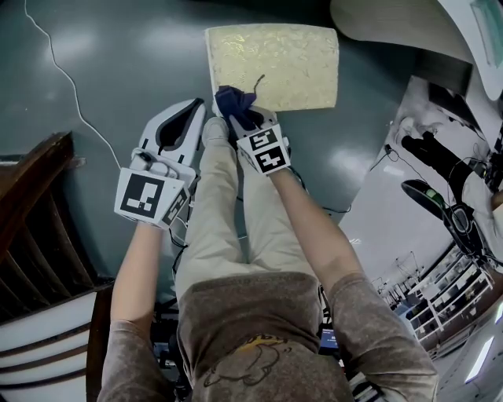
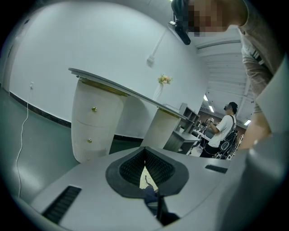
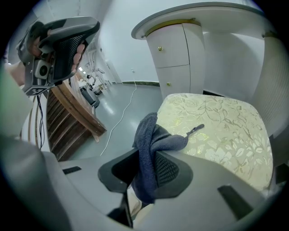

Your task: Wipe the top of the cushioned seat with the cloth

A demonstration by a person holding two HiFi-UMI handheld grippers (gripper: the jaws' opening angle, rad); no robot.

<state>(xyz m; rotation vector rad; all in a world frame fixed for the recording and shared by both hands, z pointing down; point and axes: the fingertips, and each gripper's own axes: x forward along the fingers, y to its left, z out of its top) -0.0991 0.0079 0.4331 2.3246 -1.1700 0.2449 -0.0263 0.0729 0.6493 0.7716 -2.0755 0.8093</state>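
The cushioned seat (image 1: 273, 67) is pale yellow with a leaf pattern and stands on the grey floor in front of me. My right gripper (image 1: 245, 118) hangs over its near edge, shut on a dark blue cloth (image 1: 238, 104). In the right gripper view the cloth (image 3: 151, 135) bunches up out of the gripper (image 3: 146, 155), and its hanging loop (image 3: 195, 129) rests on the seat (image 3: 221, 126). My left gripper (image 1: 189, 110) is held to the left of the seat, off it. Its jaws meet at the tips with nothing in them (image 2: 145, 151).
A white rounded cabinet (image 3: 180, 54) under a curved tabletop (image 1: 409, 23) stands behind the seat. A white cable (image 1: 71, 86) trails over the floor at left. Dark wooden furniture (image 1: 31, 212) is at near left. Equipment (image 1: 440, 180) lies at right. Another person (image 2: 223, 131) stands far off.
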